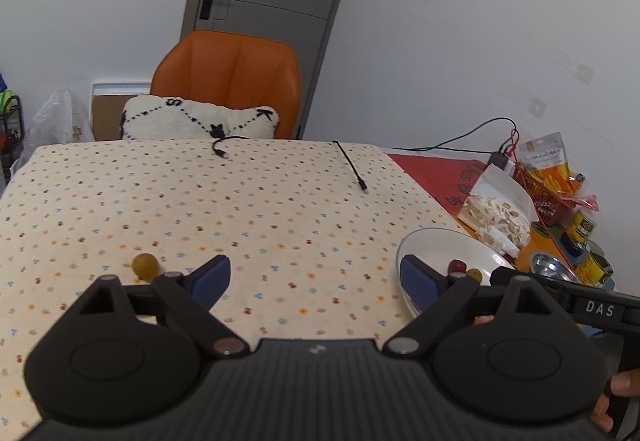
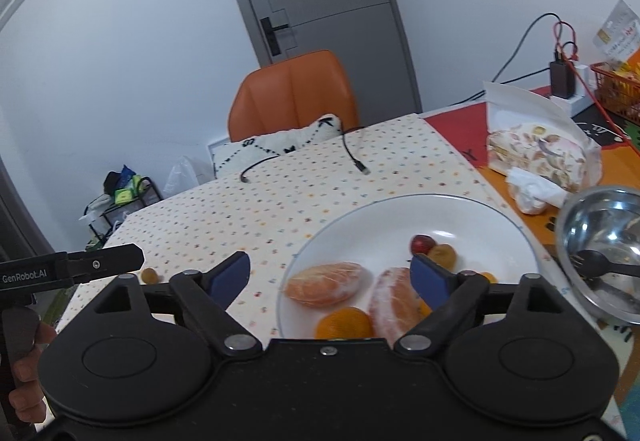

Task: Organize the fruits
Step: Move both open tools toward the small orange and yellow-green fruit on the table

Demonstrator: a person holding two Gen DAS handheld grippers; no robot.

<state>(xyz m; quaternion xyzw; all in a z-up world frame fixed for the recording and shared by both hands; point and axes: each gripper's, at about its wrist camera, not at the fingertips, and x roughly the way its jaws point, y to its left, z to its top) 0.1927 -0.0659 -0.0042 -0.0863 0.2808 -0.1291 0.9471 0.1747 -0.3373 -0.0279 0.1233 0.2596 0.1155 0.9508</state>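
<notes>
Left gripper (image 1: 315, 279) has its fingers spread wide, nothing between them, just dotted cloth on the surface (image 1: 240, 209). Just outside its left finger sits the one stray fruit, a small yellow-green ball (image 1: 145, 266) alone on the cloth. Beyond its right finger, the white plate (image 1: 436, 245).

Right gripper (image 2: 330, 275), fingers equally wide and empty, hangs over the plate's near edge. Between and just ahead of those fingers lie two peeled orange halves (image 2: 326, 284), with a small orange piece (image 2: 343, 323) nearest the gripper. Past the right finger tip, a red fruit (image 2: 422, 243) touches a brownish one (image 2: 443, 255).

My read on that stray: light, round, likely to roll and probably soft, so straddle it across its middle and close gently. The peeled halves look squashy and damp; pinching hard would likely tear them.
</notes>
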